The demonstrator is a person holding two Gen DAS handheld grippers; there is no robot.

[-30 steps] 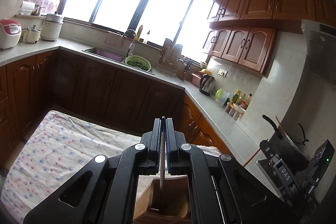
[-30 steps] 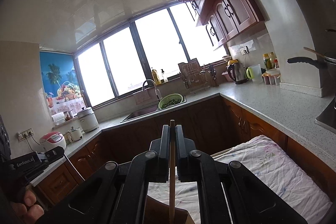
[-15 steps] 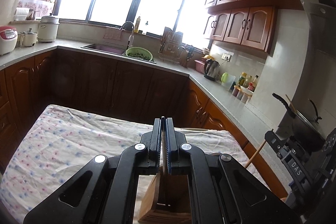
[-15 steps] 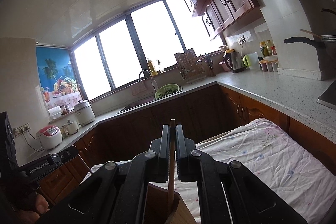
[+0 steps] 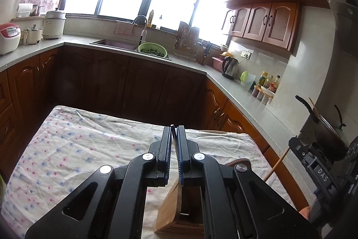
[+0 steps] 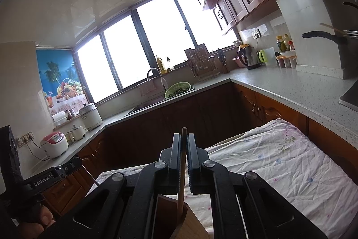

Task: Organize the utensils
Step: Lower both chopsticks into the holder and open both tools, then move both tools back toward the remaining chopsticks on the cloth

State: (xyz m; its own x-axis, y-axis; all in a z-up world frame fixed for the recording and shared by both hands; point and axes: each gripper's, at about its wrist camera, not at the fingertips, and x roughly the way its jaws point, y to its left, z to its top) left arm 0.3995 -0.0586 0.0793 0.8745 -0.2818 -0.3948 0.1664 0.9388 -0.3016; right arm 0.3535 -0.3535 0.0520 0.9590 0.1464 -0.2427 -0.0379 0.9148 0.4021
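Observation:
In the left wrist view, my left gripper (image 5: 174,129) is shut on a thin metal utensil (image 5: 175,149). The utensil runs down into an open wooden holder (image 5: 170,214) on the cloth-covered table (image 5: 73,149). In the right wrist view, my right gripper (image 6: 184,136) is shut on a wooden chopstick (image 6: 182,171). Its lower end reaches into the same wooden holder (image 6: 192,225). The two grippers hang side by side over the holder. The right gripper (image 5: 322,174) shows at the right edge of the left view, and the left gripper (image 6: 47,176) at the left edge of the right view.
A grey counter (image 5: 241,91) wraps around the table on dark wooden cabinets. It carries a sink (image 5: 116,43), a green colander (image 5: 152,50), a kettle (image 5: 230,66) and bottles. A pot (image 5: 326,127) stands at the right. The floral cloth lies bare around the holder.
Both grippers have sunk toward the holder with their utensils still clamped. More of the table and the holder's opening shows now, and both utensils reach deeper into it.

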